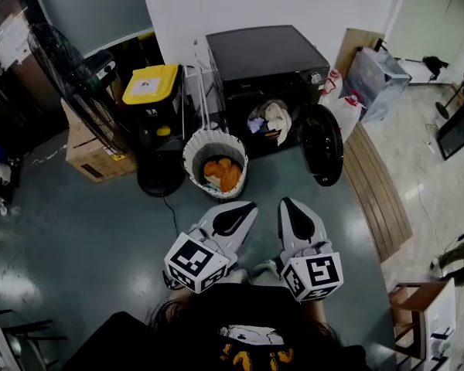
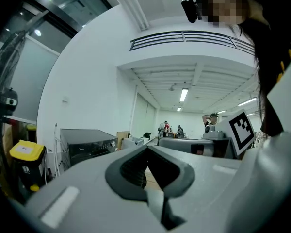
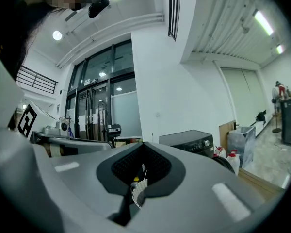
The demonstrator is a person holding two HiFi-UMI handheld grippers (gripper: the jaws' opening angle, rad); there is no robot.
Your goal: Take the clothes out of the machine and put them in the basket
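Observation:
A black front-loading machine (image 1: 267, 64) stands against the far wall with its round door (image 1: 322, 145) swung open to the right. Pale clothes (image 1: 269, 120) fill the drum's mouth. A white basket (image 1: 193, 147) sits on the floor just left of the machine's front, with an orange garment (image 1: 223, 174) in it. My left gripper (image 1: 250, 205) and right gripper (image 1: 286, 202) are held side by side close to my body, well short of the basket and machine. Both are shut with nothing between the jaws. The machine also shows in the left gripper view (image 2: 85, 147) and the right gripper view (image 3: 186, 142).
A standing fan (image 1: 66, 76), a cardboard box (image 1: 93, 157) and a black bin with a yellow lid (image 1: 151, 85) line the left side. A wooden board (image 1: 379, 192) lies on the floor to the right, past it a clear plastic crate (image 1: 375, 72). A chair (image 1: 425, 308) stands near right.

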